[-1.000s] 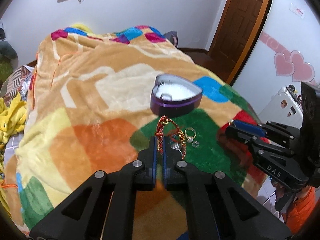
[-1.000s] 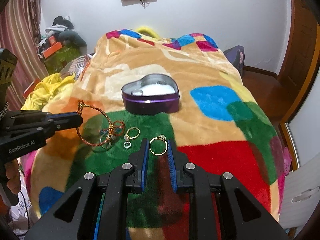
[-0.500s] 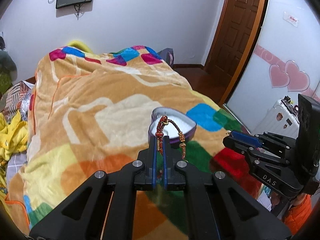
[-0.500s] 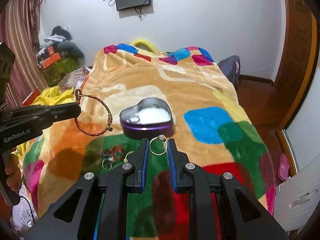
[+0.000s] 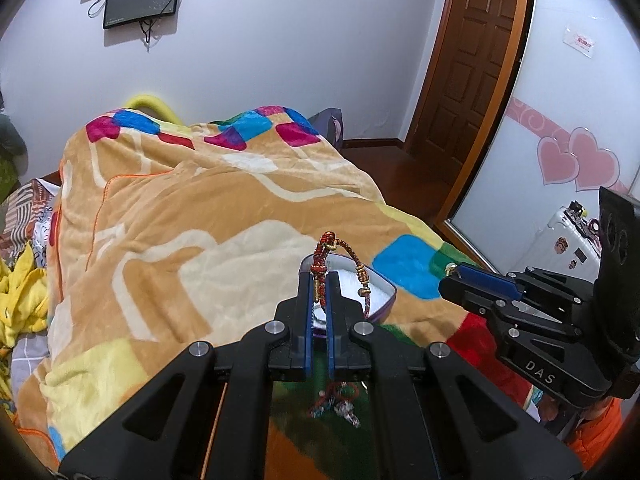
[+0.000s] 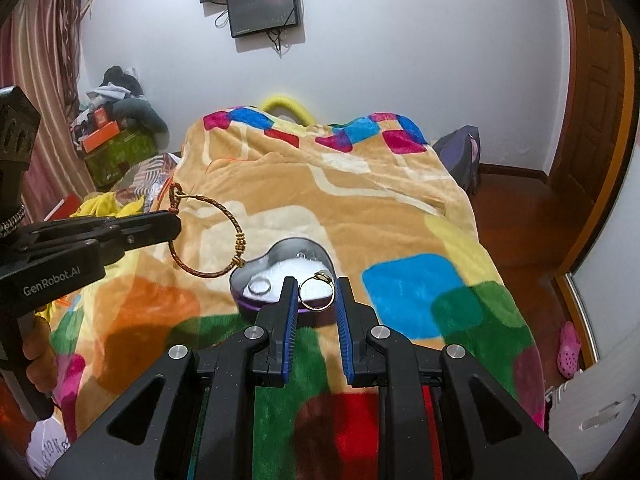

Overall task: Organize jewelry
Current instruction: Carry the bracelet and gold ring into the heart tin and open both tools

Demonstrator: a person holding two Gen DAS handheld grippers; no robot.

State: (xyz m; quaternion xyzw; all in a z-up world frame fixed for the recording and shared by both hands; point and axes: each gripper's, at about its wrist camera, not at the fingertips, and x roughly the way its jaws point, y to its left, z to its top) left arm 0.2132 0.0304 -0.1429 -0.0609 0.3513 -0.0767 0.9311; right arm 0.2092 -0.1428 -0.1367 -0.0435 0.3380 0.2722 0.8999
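My left gripper [image 5: 319, 280] is shut on a red and gold cord bracelet [image 5: 340, 256]; the bracelet [image 6: 208, 236] hangs as a loop from it in the air, left of the box. My right gripper [image 6: 317, 285] is shut on a gold ring [image 6: 317, 291], held above the near edge of a purple heart-shaped box [image 6: 280, 280] with a white lining. A silver ring [image 6: 259, 287] lies inside the box. The box [image 5: 376, 292] sits just beyond my left fingertips. More jewelry [image 5: 336, 400] lies on the green blanket patch below.
A colourful patchwork blanket [image 6: 360, 200] covers the bed. Yellow clothes [image 5: 20, 300] lie at the left edge. A wooden door [image 5: 472, 60] and a white suitcase [image 5: 572, 232] are at the right. A pink shoe [image 6: 568, 344] lies on the floor.
Both grippers have lifted from the blanket with their jewelry and moved forward toward the heart box. The remaining jewelry stayed on the green patch.
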